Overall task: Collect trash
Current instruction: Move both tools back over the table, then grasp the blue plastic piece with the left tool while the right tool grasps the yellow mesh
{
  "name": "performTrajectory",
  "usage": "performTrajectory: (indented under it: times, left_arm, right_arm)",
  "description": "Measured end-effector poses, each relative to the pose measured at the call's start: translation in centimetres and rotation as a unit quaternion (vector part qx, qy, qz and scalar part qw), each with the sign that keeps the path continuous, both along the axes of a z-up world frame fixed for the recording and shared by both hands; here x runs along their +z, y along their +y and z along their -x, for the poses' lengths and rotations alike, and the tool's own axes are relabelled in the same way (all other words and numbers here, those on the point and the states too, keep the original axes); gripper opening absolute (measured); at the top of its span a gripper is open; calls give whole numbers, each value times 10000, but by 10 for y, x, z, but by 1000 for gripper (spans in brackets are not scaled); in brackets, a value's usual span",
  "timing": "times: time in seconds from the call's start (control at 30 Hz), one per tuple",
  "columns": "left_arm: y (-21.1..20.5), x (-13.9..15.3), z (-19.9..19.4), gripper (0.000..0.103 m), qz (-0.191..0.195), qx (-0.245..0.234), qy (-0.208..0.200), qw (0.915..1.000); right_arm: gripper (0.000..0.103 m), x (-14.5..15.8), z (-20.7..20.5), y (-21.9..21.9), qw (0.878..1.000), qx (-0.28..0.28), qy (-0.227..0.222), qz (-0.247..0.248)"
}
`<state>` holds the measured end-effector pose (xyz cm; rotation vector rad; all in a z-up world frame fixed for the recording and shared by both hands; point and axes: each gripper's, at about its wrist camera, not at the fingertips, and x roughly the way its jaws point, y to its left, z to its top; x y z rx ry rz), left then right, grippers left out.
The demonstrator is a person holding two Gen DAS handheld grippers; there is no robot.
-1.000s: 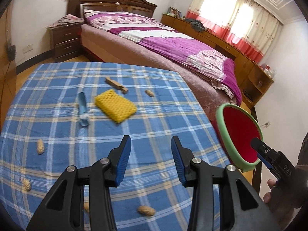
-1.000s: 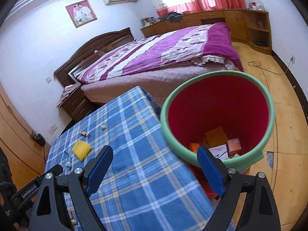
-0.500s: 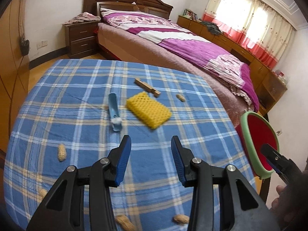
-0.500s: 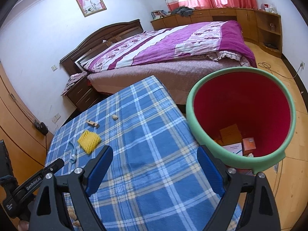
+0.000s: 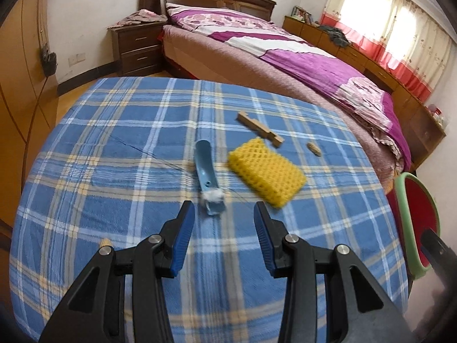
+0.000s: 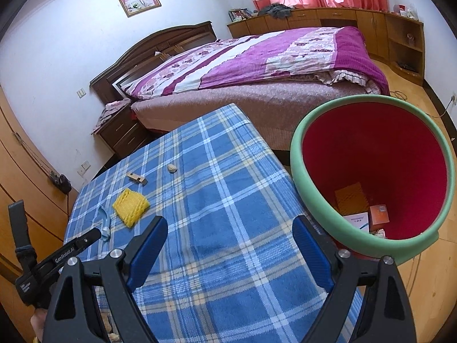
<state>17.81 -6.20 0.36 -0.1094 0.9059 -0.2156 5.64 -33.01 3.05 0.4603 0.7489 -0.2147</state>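
Observation:
On the blue plaid table (image 5: 114,148) lie a light-blue plastic scoop (image 5: 204,165) with a white wad (image 5: 212,195) at its near end, a yellow foam net (image 5: 267,171), a wooden clip (image 5: 260,128) and a peanut (image 5: 313,148). My left gripper (image 5: 224,223) is open, nothing between its jaws, its tips just short of the wad. My right gripper (image 6: 231,240) stands wide open and empty over the table's right part, next to the red bin with a green rim (image 6: 297,171). From the right wrist I see the scoop (image 6: 104,220), the net (image 6: 130,205) and the left gripper (image 6: 95,234).
The bin holds small boxes (image 6: 378,214) and paper at its bottom and stands off the table's right edge (image 5: 414,217). Another peanut (image 5: 105,241) lies beside my left finger. A bed (image 5: 285,57) and a nightstand (image 5: 140,48) stand beyond the table.
My left gripper has moved forward and down towards the scoop, so the trash now sits nearer its tips. The right gripper has shifted a little; the bin sits further right in its view.

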Motion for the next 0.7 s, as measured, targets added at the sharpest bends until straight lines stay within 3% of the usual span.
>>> performTrajectory:
  times: [0.37, 0.43, 0.47, 0.53, 0.7]
  left_arm:
    - [-7, -22, -25, 43, -171, -111, 229, 9995]
    - [-8, -23, -25, 39, -212, -124, 155, 9996]
    - [-9, -23, -25, 29, -242, -155, 158, 9995]
    - [-10, -24, -26, 21, -299, -178, 104, 9993]
    - [-2, -21, -31, 19, -155, -275, 68, 9995]
  right_arm:
    - [91, -7, -13, 4, 9998, 63, 185, 69]
    - [91, -6, -15, 7, 9997, 75, 200, 122]
    - [91, -6, -16, 8, 9997, 78, 201, 141]
    - [91, -5, -20, 12, 9996, 94, 217, 165]
    - [91, -6, -31, 27, 9990, 255, 278, 250]
